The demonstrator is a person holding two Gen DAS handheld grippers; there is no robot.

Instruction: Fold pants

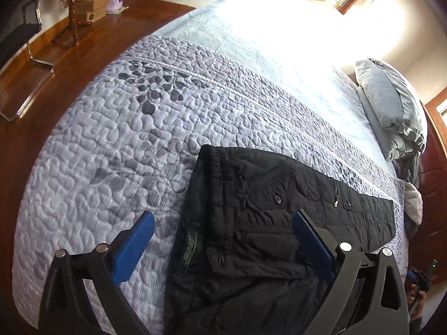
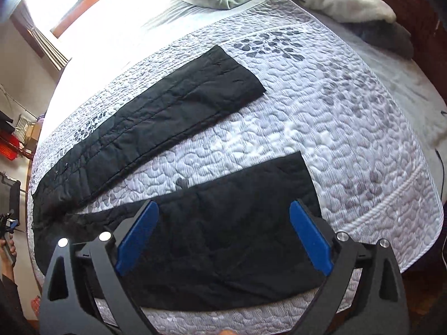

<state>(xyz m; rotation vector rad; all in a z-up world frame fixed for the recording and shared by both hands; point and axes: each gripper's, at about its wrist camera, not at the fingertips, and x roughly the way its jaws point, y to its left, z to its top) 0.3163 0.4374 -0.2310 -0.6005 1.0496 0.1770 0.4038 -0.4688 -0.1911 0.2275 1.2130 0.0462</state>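
Black quilted pants [image 2: 156, 128] lie flat on the grey-white quilted bedspread [image 1: 92, 150], legs splayed apart, ready for folding. Left gripper [image 1: 223, 247] and right gripper [image 2: 225, 236] hover spread, holding nothing. Grey pillow [image 1: 391, 103] upper right, well clear; nothing obstructs.

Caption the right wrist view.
Open right claw above black pants spread, legs apart, on a quilted bedspread.

— What carries everything?
— A bed [image 2: 363, 139] covered by a quilted grey-leaf quilt [image 1: 111, 145].
— And on it?
— Black pants [image 2: 156, 117] lie flat, legs spread apart; a grey pillow [image 1: 391, 103] sits near the headboard.
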